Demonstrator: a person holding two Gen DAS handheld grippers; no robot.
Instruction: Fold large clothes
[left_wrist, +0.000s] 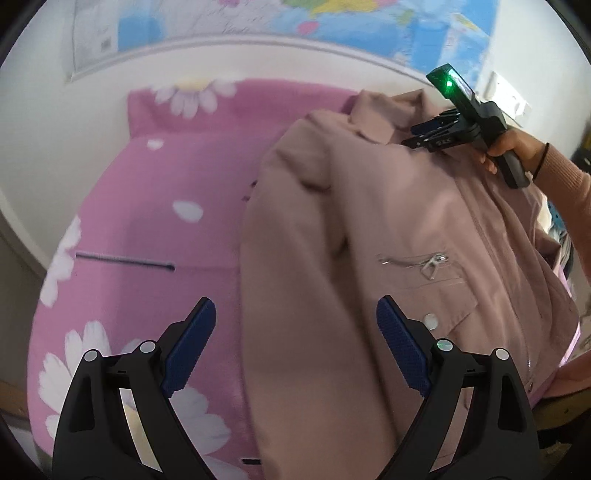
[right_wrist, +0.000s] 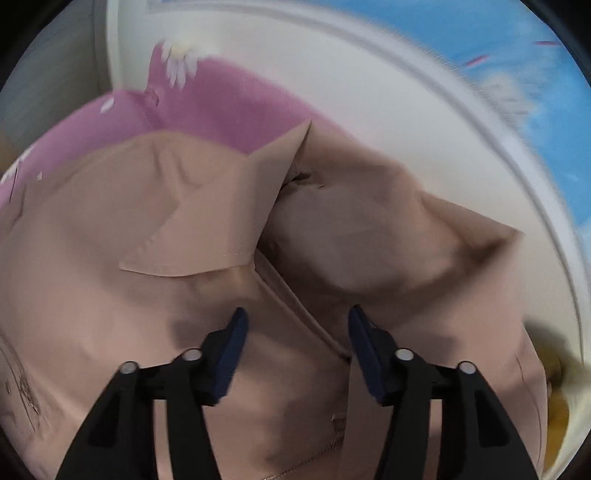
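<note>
My L gripper (left_wrist: 295, 345) hangs w/ fingers spread over the jacket (left_wrist: 388, 229) on the pink bedspread (left_wrist: 147, 206); R gripper (right_wrist: 298, 354) fingers spread over its collar (right_wrist: 207, 236), pinching nothing.

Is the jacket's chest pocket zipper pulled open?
No, the zipper on the jacket lies closed, its pull tab hanging at one end.

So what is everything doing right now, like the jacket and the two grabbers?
Jacket: spread on the bed, front up, one sleeve folded across, zipped shut.
Chest pocket zip: shut.
Collar: lying flat, open.
Left gripper: open, holding nothing, above the jacket's edge.
Right gripper: open, holding nothing, over the front near the collar.
Bedsheet: pink with daisies, under the jacket.
</note>
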